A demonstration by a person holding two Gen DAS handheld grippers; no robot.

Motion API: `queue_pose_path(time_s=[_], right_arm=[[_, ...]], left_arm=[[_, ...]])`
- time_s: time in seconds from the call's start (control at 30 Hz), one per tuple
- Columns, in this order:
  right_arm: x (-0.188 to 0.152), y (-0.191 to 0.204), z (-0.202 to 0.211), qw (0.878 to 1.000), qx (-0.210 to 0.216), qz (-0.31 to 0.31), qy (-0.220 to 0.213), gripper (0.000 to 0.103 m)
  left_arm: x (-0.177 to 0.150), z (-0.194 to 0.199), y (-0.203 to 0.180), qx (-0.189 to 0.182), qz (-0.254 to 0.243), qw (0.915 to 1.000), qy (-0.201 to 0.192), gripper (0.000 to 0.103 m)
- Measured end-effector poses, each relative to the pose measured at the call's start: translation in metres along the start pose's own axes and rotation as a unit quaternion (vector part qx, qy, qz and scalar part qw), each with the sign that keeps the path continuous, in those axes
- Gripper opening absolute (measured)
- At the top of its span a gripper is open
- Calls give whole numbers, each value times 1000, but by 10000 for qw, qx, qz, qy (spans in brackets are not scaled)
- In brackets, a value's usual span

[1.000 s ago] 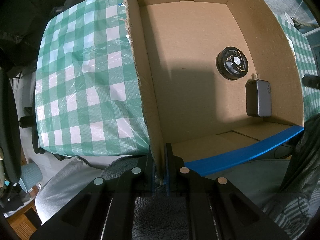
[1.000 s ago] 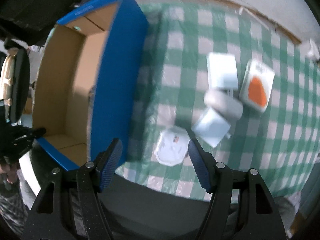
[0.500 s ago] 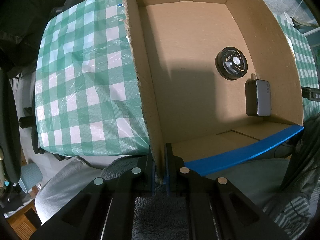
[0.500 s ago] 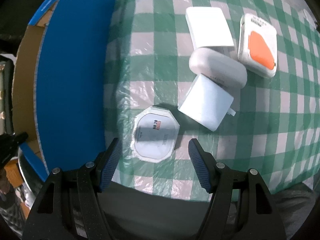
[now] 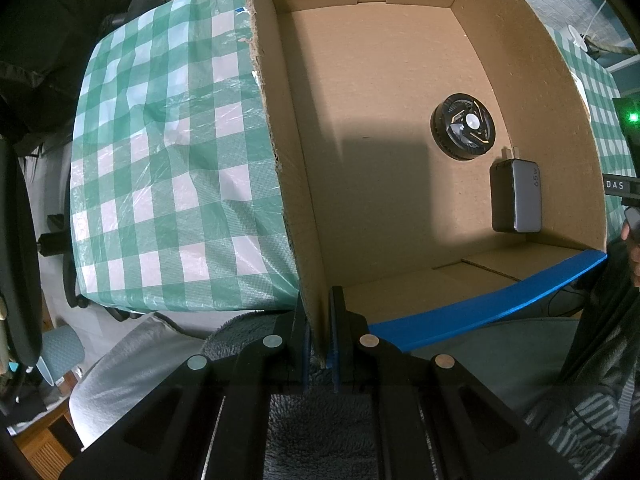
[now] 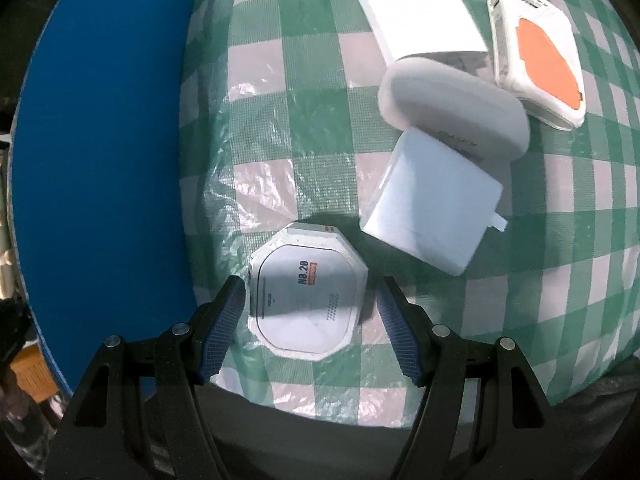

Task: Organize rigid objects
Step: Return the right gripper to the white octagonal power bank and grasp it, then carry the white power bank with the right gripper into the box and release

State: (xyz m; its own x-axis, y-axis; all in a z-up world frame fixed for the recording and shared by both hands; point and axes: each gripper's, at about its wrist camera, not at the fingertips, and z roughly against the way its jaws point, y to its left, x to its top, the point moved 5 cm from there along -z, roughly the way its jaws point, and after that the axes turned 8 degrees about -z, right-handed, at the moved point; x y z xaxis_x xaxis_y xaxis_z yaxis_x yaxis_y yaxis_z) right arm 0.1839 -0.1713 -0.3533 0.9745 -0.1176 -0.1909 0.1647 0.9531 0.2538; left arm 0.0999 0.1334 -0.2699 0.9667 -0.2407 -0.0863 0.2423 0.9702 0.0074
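1. The left gripper is clamped narrow on the near corner of the cardboard box, one finger outside the left wall and one inside it

2. The box stands open on the green-and-white checked tablecloth, with a blue outer face showing along its near edge

3. On the box floor lie a round black fan and a dark grey charger marked 65W; the charger sits just beside the fan, close to the right wall

4. The right gripper is spread wide, its blue-padded fingers on either side of a white octagonal case marked "NO.20"; the left pad looks to be at the case's edge, the right pad stands a little apart from it

5. The octagonal case lies flat on the cloth near the table's front edge, beside the blue box wall

6. Farther on are a white cube charger, tilted, leaning against a white oval case

7. Behind them a flat white box touches the oval case, and a white device with an orange face lies just to the right
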Motion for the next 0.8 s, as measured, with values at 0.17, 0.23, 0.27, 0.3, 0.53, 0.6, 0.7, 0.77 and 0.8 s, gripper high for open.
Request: queue_pose_path(time_s=[0.17, 0.23, 0.27, 0.3, 0.53, 0.6, 0.7, 0.77, 0.8], right_arm=[[-1, 13, -1, 9996, -145, 193, -153, 58], [-2, 15, 0, 9994, -166, 233, -191, 56], [-2, 16, 0, 9993, -163, 266, -193, 56], [-3, 16, -1, 9992, -170, 306, -192, 55], [-13, 16, 6, 9973, -368, 590, -223, 55], [-16, 20, 12, 9958, -483, 726, -264, 55], [-21, 26, 17, 9944, -555, 849, -289, 55], [-22, 29, 24, 9931, -616, 942, -319, 55], [-22, 32, 27, 9927, -626, 978, -337, 55]], left_arm=[[0, 0, 0, 1, -1, 10000, 0, 7], [0, 0, 0, 6, -2, 10000, 5, 7], [-1, 0, 0, 8, -3, 10000, 7, 7], [-1, 0, 0, 9, -7, 10000, 11, 7], [0, -1, -1, 7, -8, 10000, 10, 7], [0, -1, -1, 12, -13, 10000, 8, 7], [0, 0, -1, 1, -11, 10000, 10, 7], [1, 0, -1, 4, -15, 10000, 12, 7], [1, -1, -1, 12, -19, 10000, 14, 7]])
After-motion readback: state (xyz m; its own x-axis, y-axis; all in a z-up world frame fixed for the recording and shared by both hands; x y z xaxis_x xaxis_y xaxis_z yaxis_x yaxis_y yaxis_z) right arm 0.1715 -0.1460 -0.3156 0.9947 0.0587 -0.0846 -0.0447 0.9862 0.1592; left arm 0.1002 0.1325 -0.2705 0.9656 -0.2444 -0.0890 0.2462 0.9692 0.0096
